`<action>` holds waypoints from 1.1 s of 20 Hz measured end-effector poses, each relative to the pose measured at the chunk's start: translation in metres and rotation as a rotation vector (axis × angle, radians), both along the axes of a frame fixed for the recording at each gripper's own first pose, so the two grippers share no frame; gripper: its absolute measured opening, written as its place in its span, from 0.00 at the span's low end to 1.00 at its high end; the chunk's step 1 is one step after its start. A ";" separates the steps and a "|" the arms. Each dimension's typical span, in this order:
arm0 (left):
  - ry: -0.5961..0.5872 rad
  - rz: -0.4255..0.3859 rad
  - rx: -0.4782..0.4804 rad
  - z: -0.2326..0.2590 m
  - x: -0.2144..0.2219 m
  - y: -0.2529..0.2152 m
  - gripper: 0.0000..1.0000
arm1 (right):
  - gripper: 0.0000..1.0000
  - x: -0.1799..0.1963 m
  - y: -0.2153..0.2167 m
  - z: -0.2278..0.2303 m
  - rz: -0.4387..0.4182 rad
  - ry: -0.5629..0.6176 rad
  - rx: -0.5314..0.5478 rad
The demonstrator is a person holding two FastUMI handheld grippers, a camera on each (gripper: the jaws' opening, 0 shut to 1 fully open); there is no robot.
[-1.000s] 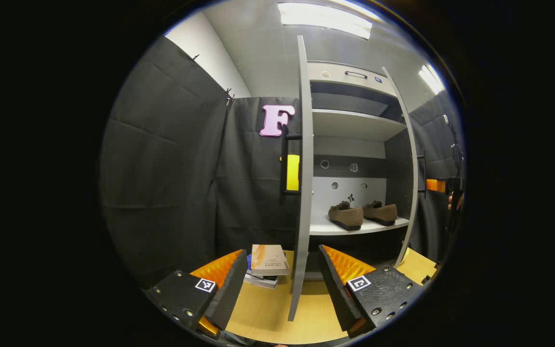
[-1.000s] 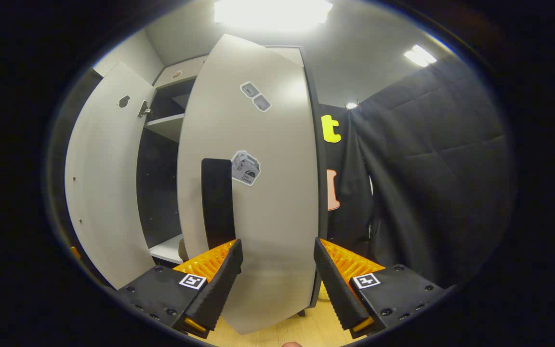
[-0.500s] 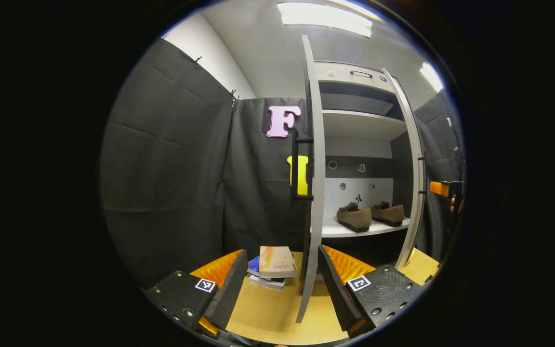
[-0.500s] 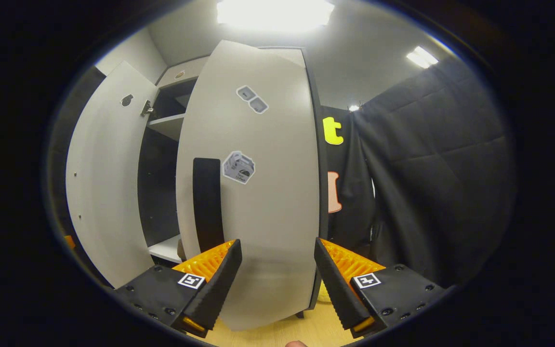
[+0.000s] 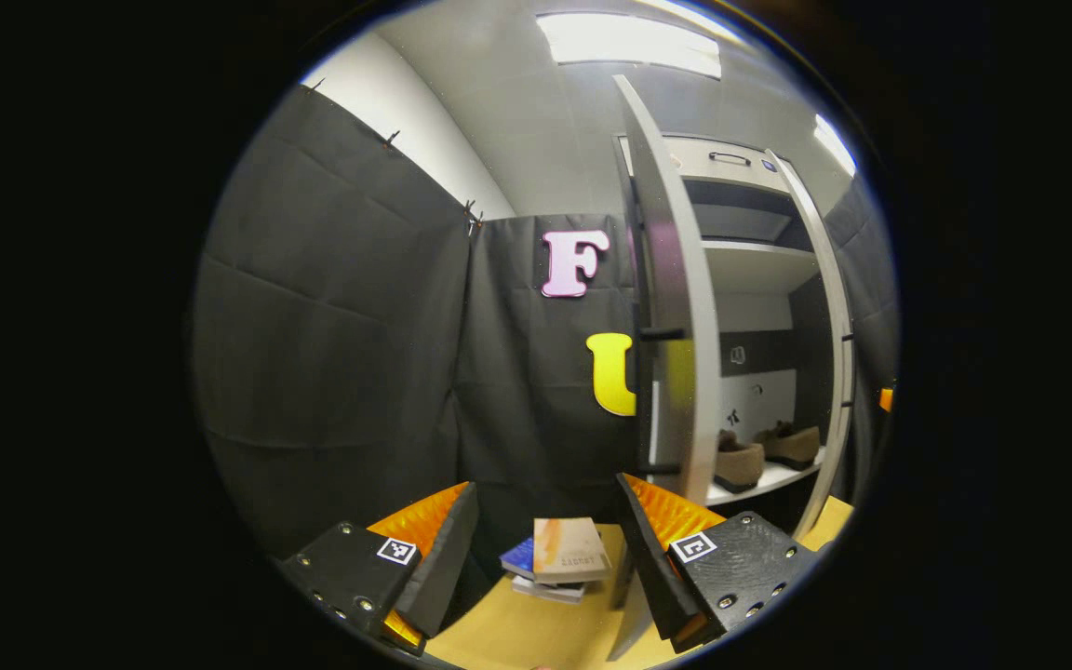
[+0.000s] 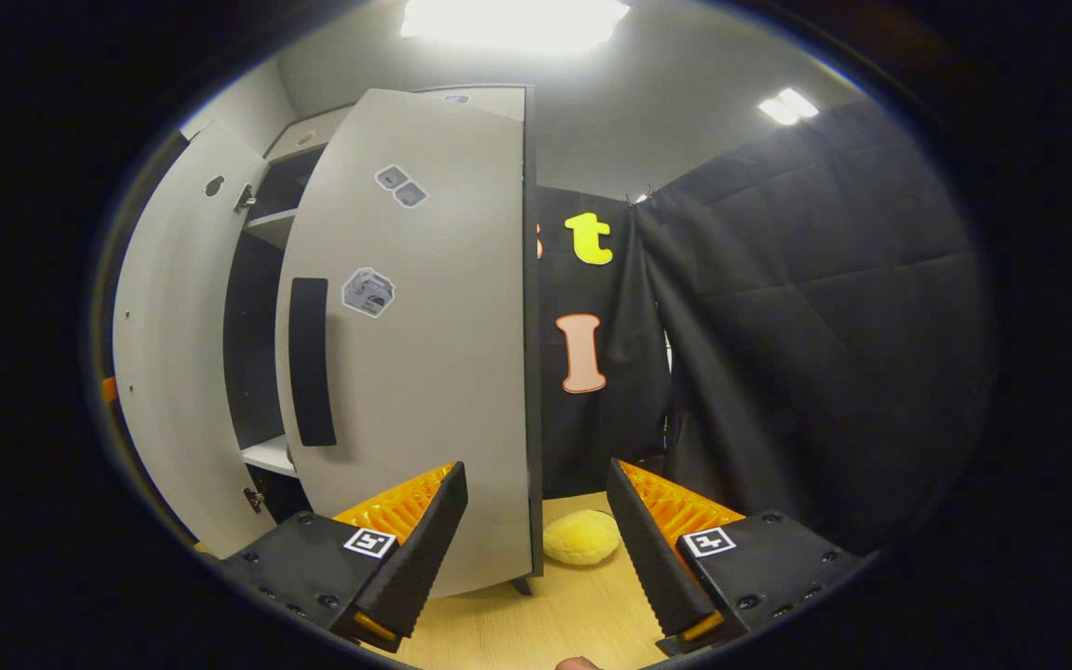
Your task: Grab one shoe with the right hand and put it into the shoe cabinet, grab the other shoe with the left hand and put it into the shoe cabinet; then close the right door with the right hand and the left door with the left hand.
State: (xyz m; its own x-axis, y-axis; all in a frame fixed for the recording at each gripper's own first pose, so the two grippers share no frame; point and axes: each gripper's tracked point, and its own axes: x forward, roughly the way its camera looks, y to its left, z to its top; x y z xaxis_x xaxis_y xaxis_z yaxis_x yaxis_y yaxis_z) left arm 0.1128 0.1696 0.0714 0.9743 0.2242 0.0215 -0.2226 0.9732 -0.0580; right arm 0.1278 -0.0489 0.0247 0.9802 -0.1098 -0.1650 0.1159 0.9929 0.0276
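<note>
Grey left door [image 5: 676, 307] stands beside the wide-open, empty left gripper [image 5: 545, 549].

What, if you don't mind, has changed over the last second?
The right door has swung further toward shut, with the right gripper beside it. In the left gripper view the left door now hides more of the shelf. Both shoes stayed put; both grippers, the left gripper included, stayed open and empty.

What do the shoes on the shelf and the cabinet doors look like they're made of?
The shoes look like brown suede or felt: matte and fuzzy, no shine, with darker soles. The right door looks like light grey laminated board: smooth, flat, faintly glossy, dark edge. The left door appears the same, seen nearly edge-on.
</note>
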 end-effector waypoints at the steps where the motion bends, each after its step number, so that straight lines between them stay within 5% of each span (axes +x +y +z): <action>1: -0.006 0.008 0.003 0.004 0.006 0.004 0.80 | 0.96 -0.003 -0.005 -0.004 -0.012 0.008 0.003; 8: -0.032 0.027 0.053 0.021 0.019 0.001 0.85 | 0.95 -0.009 -0.019 -0.018 -0.044 0.035 0.023; 12: -0.026 0.024 0.067 0.024 0.020 -0.003 0.79 | 0.95 -0.005 -0.008 -0.021 -0.026 0.039 0.030; 13: -0.027 0.017 0.059 0.025 0.020 -0.005 0.85 | 0.96 -0.004 -0.004 -0.022 -0.016 0.042 0.030; 14: -0.028 0.007 0.047 0.025 0.021 -0.011 0.79 | 0.96 -0.003 0.000 -0.022 -0.007 0.044 0.028; 22: -0.054 -0.109 0.004 0.032 0.019 -0.055 0.85 | 0.95 -0.002 0.015 -0.020 0.033 0.033 0.017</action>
State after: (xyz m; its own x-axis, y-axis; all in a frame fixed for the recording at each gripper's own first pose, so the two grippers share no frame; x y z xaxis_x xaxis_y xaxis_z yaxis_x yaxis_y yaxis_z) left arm 0.1315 0.1147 0.1039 0.9903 0.1164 0.0756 -0.1117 0.9917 -0.0630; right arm 0.1260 -0.0336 0.0045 0.9773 -0.0741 -0.1984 0.0837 0.9957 0.0407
